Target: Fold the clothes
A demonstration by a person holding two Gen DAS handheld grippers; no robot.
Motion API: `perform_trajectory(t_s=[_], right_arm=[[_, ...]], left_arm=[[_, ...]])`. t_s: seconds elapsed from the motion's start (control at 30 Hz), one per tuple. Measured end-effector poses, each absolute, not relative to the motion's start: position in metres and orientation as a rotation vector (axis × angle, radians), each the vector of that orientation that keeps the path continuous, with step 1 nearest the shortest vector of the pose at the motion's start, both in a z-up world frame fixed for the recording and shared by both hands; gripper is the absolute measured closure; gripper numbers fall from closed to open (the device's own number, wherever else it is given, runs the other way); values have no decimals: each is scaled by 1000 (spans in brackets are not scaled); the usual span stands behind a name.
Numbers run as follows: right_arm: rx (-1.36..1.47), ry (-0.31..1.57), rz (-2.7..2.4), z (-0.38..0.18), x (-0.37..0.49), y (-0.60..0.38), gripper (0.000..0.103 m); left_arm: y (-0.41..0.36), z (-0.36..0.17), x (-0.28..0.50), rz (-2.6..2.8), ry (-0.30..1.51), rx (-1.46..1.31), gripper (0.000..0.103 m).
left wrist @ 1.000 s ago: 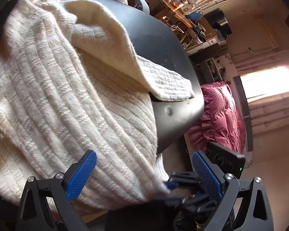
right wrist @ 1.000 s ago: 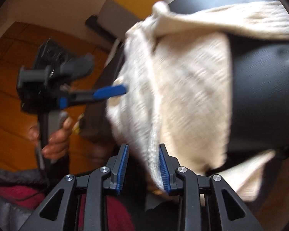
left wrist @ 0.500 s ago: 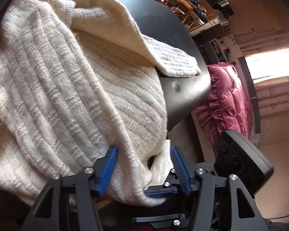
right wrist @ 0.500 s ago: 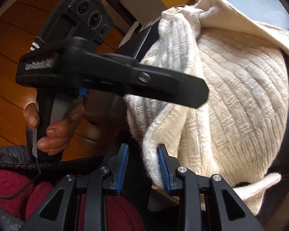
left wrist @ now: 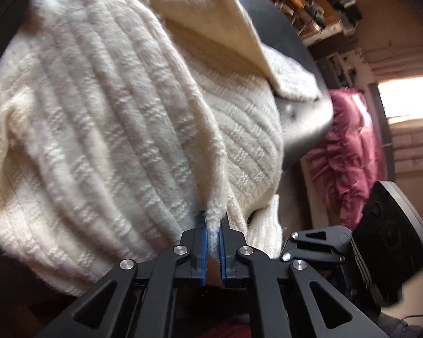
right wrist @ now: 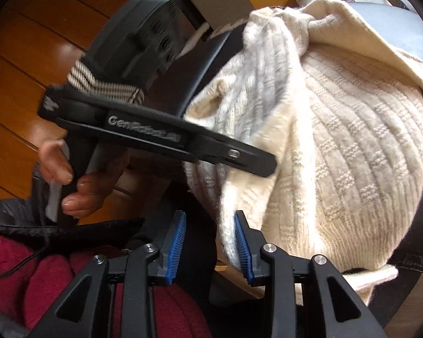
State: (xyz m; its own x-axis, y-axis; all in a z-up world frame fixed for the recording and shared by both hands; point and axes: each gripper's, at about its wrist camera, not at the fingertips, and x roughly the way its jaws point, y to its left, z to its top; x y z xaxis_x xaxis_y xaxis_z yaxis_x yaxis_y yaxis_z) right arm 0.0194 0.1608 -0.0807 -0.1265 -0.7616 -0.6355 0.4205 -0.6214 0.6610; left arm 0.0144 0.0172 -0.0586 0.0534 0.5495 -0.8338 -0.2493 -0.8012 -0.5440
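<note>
Cream ribbed-knit sweater (left wrist: pixel 112 118) lies heaped on a dark padded seat (left wrist: pixel 299 104), running away from my left gripper (left wrist: pixel 212 232), whose jaws are pinched on its near edge. From the right wrist view, my right gripper (right wrist: pixel 210 240) stands half open, the hem hanging between its pads, ungripped, I judge.

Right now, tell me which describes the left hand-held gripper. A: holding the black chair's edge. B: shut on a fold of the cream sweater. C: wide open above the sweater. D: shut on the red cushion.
B: in the left wrist view the left hand-held gripper has its blue pads closed together with a tuft of the cream sweater pinched between them.
</note>
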Motion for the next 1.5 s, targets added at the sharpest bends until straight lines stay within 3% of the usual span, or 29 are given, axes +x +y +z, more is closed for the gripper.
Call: perform_trajectory(t_s=[0.13, 0.23, 0.33, 0.43, 0.7, 0.87, 0.97, 1.03, 1.27, 1.5], right_arm=[[1360, -462, -2062, -79, -13, 192, 68], [1465, -352, -2212, -93, -43, 182, 68], [1543, -89, -2304, -97, -64, 170, 73], [1550, -7, -2373, -97, -77, 162, 75], [1584, -145, -2351, -97, -98, 171, 74], [1439, -75, -2376, -66, -125, 149, 73], [1417, 27, -2384, -69, -42, 150, 73], [1404, 35, -2382, -59, -32, 147, 73], [1304, 54, -2428, -48, -78, 102, 73], [1546, -32, -2406, -92, -138, 109, 75]], left_arm=[[-30, -53, 12, 1868, -459, -1712, 97], [-54, -52, 15, 1922, -510, -1684, 97], [-80, -40, 18, 2001, -551, -1612, 97], [-120, -27, 12, 2113, -647, -1550, 97], [-176, -36, 3, 2309, -740, -1587, 97], [-216, -44, -1, 2398, -866, -1598, 97], [-224, -48, 2, 2388, -904, -1593, 97], [-222, -51, 3, 2393, -876, -1602, 97], [-228, -62, -8, 2484, -865, -1665, 97], [-225, -74, -23, 2487, -868, -1695, 97]])
